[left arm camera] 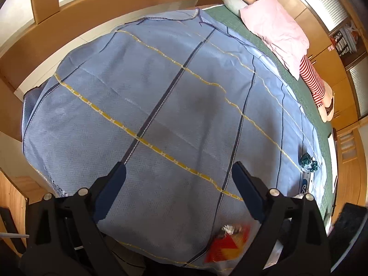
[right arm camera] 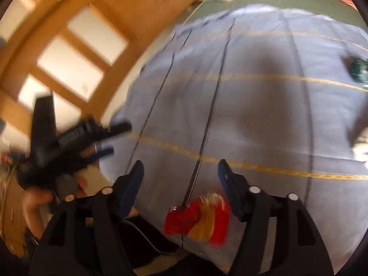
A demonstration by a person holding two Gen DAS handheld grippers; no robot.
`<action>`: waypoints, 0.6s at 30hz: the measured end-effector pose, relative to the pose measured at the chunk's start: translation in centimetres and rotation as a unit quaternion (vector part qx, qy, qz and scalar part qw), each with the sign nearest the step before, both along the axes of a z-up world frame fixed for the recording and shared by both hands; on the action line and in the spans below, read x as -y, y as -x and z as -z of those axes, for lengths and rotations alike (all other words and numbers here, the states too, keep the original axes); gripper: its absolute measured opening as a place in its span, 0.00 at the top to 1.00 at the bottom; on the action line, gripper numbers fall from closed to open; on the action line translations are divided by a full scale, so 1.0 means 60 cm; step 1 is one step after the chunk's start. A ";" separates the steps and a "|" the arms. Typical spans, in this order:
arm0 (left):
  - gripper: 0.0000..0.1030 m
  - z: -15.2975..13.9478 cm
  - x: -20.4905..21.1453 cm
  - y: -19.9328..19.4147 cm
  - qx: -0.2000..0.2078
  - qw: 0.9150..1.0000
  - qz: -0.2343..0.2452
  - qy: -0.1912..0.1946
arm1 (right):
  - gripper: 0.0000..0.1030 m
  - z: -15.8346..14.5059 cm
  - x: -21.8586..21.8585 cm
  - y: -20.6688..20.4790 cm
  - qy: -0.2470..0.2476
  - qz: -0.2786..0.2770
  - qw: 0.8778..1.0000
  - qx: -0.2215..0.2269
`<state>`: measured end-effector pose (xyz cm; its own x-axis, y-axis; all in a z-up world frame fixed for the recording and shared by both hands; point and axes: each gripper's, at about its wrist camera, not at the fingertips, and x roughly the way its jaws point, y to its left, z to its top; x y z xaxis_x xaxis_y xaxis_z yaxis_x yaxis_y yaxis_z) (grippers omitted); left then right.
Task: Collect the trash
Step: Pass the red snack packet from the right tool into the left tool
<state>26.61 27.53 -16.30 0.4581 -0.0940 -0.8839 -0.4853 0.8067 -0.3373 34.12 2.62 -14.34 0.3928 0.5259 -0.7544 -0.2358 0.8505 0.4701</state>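
A crumpled red and yellow wrapper (left arm camera: 227, 243) (right arm camera: 197, 218) lies on the blue checked blanket (left arm camera: 161, 105) near the bed's front edge. My right gripper (right arm camera: 180, 164) hovers over it, open; the wrapper shows low between the two fingers, close to the right one, and the pads do not press on it. My left gripper (left arm camera: 178, 168) stands open over bare blanket with nothing in it; in the blurred right wrist view the left gripper (right arm camera: 117, 138) is at the bed's left side, held by a hand (right arm camera: 34, 202). A green crumpled wrapper (left arm camera: 308, 162) (right arm camera: 357, 69) and a white and blue packet (left arm camera: 307, 181) lie further right.
A pink pillow (left arm camera: 276, 32) and a red-striped plush toy (left arm camera: 315, 85) lie on the green sheet (left arm camera: 296, 85) at the head of the bed. Wooden rails (left arm camera: 69, 34) run along the far side, and wooden cupboards (left arm camera: 333, 69) stand to the right. A whitish object (right arm camera: 363, 142) sits at the right edge.
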 end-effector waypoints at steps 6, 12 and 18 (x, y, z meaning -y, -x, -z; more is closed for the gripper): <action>0.09 0.014 0.063 -0.015 -0.019 0.994 0.110 0.017 | 0.29 -0.022 0.109 0.011 0.060 0.163 0.985 0.020; 0.09 0.024 0.189 -0.010 -0.033 0.955 0.295 -0.010 | 0.29 -0.001 0.239 0.029 0.044 0.298 0.953 -0.039; 0.09 0.067 0.273 0.014 -0.066 0.921 0.376 -0.078 | 0.25 0.020 0.305 0.027 0.044 0.363 0.929 -0.052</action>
